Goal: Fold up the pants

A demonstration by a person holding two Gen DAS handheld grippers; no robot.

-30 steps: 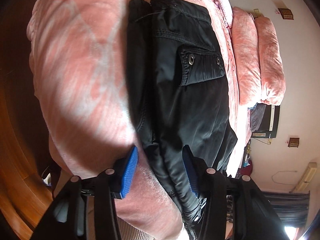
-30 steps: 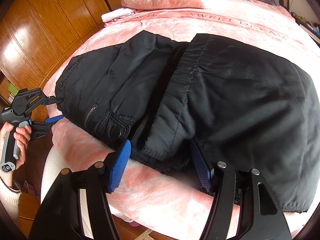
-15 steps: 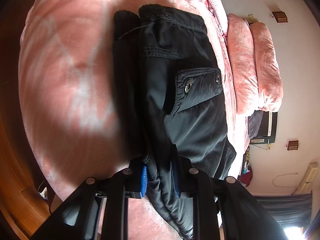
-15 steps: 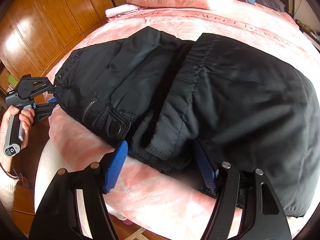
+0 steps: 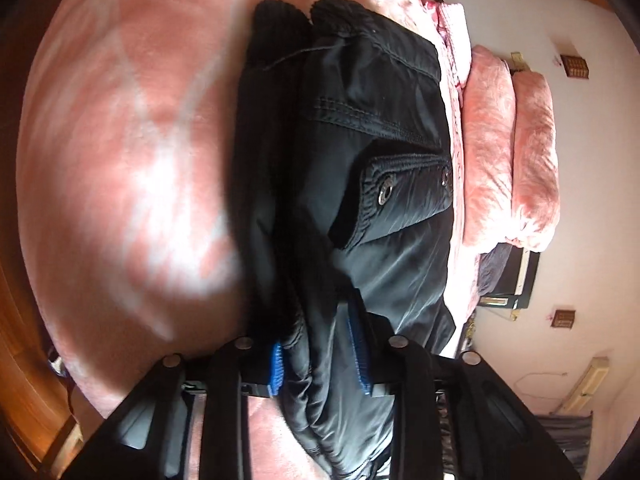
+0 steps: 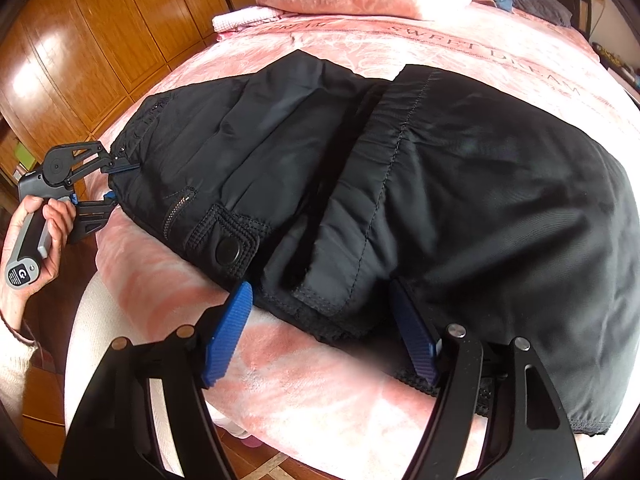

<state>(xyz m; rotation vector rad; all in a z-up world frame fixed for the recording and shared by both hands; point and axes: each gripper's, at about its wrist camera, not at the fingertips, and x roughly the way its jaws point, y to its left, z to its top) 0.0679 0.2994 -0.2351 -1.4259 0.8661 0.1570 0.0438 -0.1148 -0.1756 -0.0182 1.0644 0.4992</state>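
Two hand-held grippers flank black pants (image 6: 400,184) on a bed (image 6: 320,392).
Left hand-held gripper (image 5: 318,360) pinches the waist end; right hand-held gripper (image 6: 320,332) gapes around the near hem, pants running crosswise between them.

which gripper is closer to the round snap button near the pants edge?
Right. The right gripper sits open just below the snap button, its left pad almost beside it. The left gripper is clamped on the pants at the far left end, farther off.
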